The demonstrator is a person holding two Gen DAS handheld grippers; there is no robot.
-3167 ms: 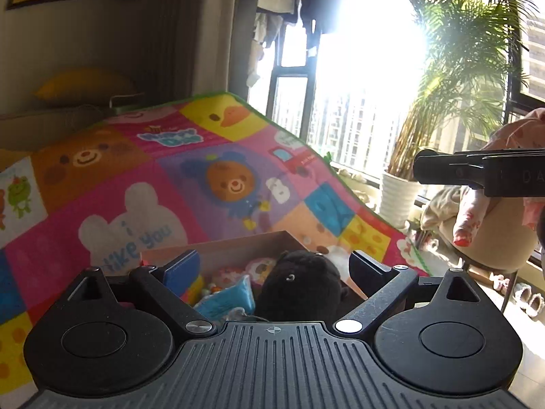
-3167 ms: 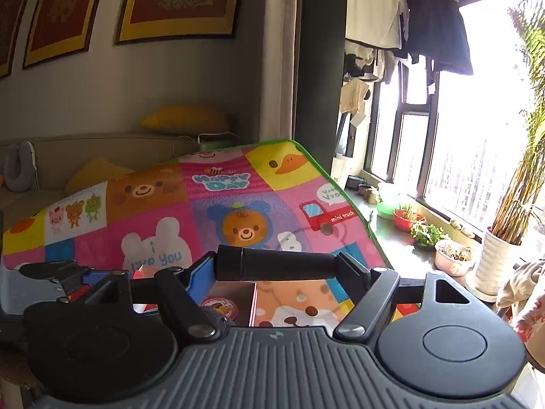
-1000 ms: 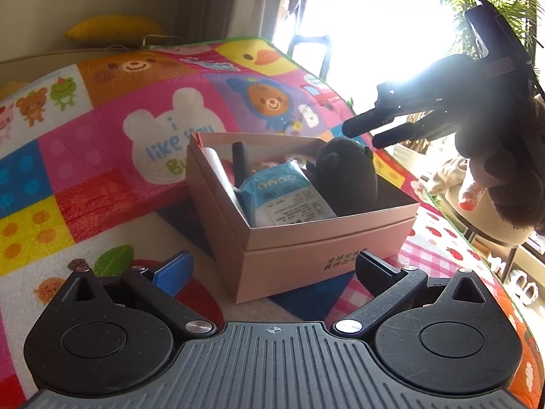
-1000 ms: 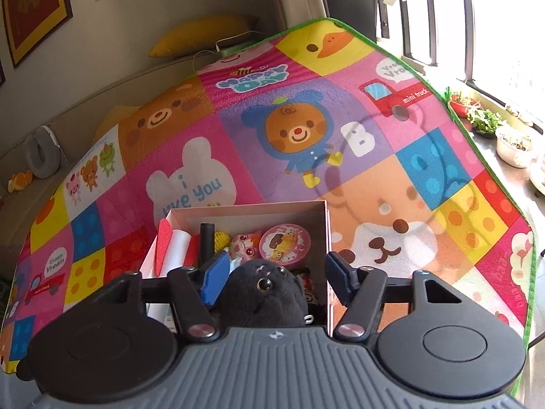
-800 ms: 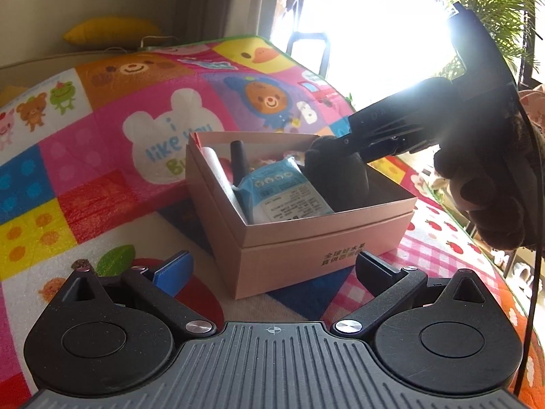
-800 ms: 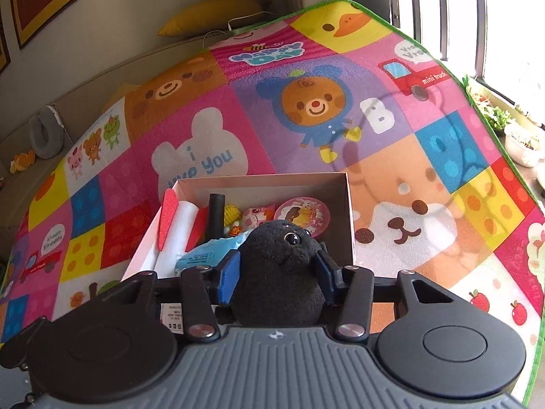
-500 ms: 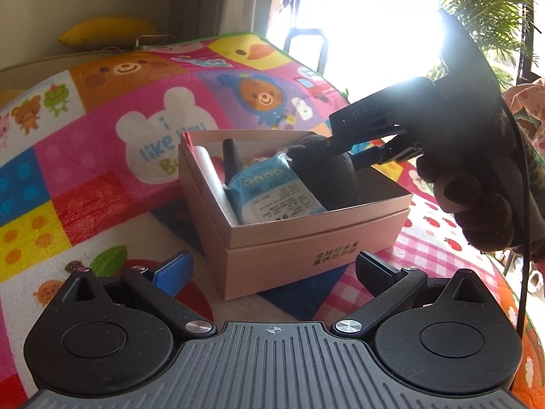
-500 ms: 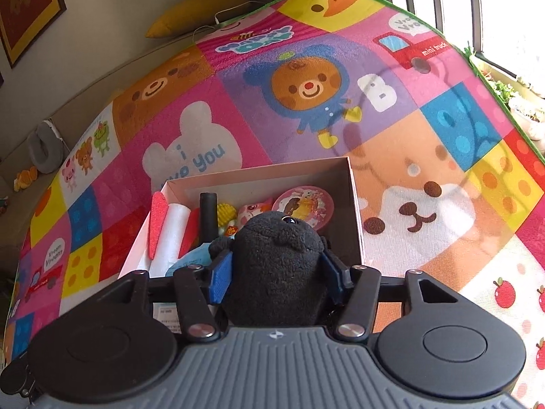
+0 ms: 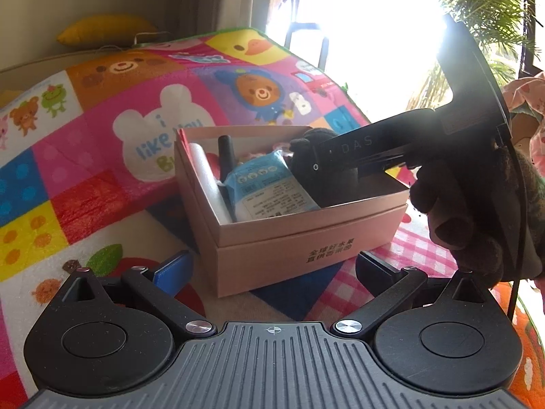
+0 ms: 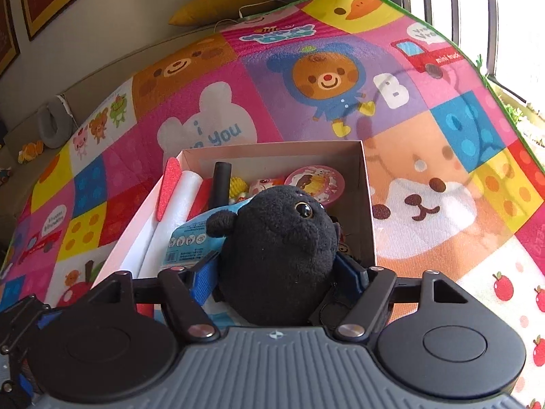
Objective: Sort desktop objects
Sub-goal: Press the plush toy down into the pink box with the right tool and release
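The black plush toy is covering the near right part of the pink box, hiding whatever is lying under it. Its lower body is disappearing behind the right gripper, whose jaws are opening around it; whether the fingers are pressing it is impossible to tell. Window glare is washing out the far right. The box's printed characters are reading too small.

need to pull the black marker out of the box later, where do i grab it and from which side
Grip the black marker by its upper capped end, coming from above. It stands tilted between the white foam roll and blue packet, so only that top clears the pink box.
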